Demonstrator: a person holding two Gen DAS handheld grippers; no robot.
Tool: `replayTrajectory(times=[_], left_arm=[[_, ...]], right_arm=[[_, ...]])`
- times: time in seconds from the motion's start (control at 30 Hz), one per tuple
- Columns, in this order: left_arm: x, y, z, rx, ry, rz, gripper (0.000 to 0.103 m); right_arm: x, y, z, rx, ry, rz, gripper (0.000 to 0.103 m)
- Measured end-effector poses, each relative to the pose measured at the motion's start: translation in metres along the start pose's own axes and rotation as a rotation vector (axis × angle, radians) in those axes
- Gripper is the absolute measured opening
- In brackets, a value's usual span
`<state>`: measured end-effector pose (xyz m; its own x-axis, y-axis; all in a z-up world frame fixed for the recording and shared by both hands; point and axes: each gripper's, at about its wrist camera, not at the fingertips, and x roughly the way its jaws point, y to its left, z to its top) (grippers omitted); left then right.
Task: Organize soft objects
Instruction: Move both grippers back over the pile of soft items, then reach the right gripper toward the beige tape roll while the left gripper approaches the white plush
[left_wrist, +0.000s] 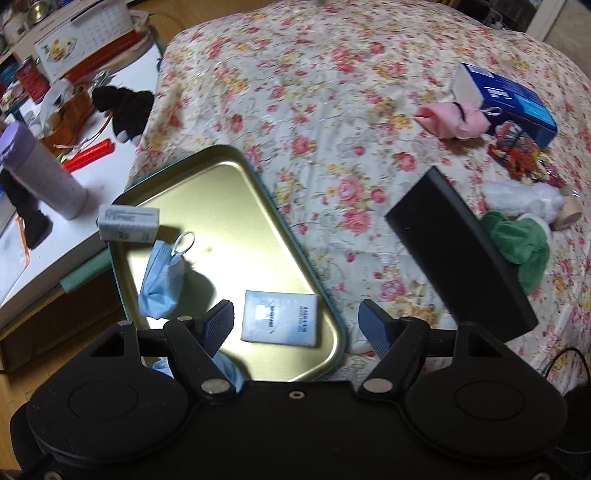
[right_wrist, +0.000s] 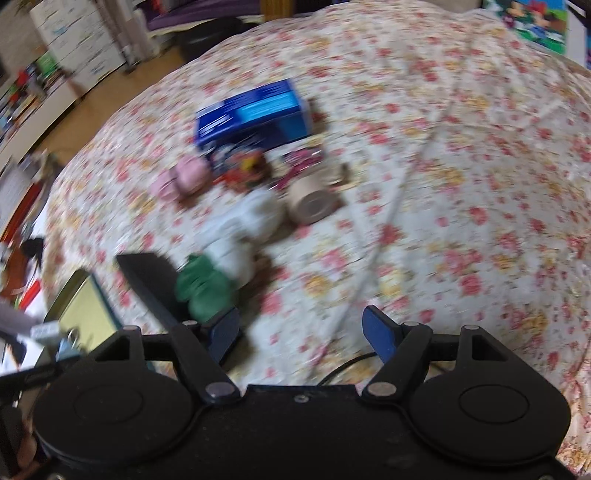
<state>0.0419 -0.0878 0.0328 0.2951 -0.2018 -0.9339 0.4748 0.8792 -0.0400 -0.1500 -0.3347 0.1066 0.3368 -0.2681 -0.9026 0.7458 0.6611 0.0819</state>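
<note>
Both jaws stand apart with nothing between them: the left hand-held gripper (left_wrist: 297, 325) hangs over the metal tray (left_wrist: 236, 192) on the floral bedspread (left_wrist: 314, 92), and the right hand-held gripper (right_wrist: 301, 330) over bare bedspread. In the tray lie a crumpled blue face mask (left_wrist: 162, 277) and a tissue packet (left_wrist: 280, 317). A green cloth (right_wrist: 203, 286), white cloth (right_wrist: 243, 229), pink cloth (right_wrist: 186, 179) and tape roll (right_wrist: 312, 201) cluster near a blue box (right_wrist: 255, 110)
</note>
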Motion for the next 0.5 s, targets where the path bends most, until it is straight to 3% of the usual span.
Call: replayTrajectory(times=[0.23, 0.33, 0.5], left_arm=[[-0.015, -0.031, 0.010, 0.077, -0.025, -0.013, 0.071], [-0.018, -0.041, 0.016, 0.093, -0.032, -0.028, 0.078], [-0.023, -0.057, 0.025, 0.129, -0.045, -0.023, 0.078]], right_arm=[[0.013, -0.032, 0.030, 0.063, -0.019, -0.064, 0.074], [0.022, -0.041, 0.042, 0.079, -0.016, -0.086, 0.075], [0.043, -0.049, 0.057, 0.104, 0.003, -0.097, 0.075]])
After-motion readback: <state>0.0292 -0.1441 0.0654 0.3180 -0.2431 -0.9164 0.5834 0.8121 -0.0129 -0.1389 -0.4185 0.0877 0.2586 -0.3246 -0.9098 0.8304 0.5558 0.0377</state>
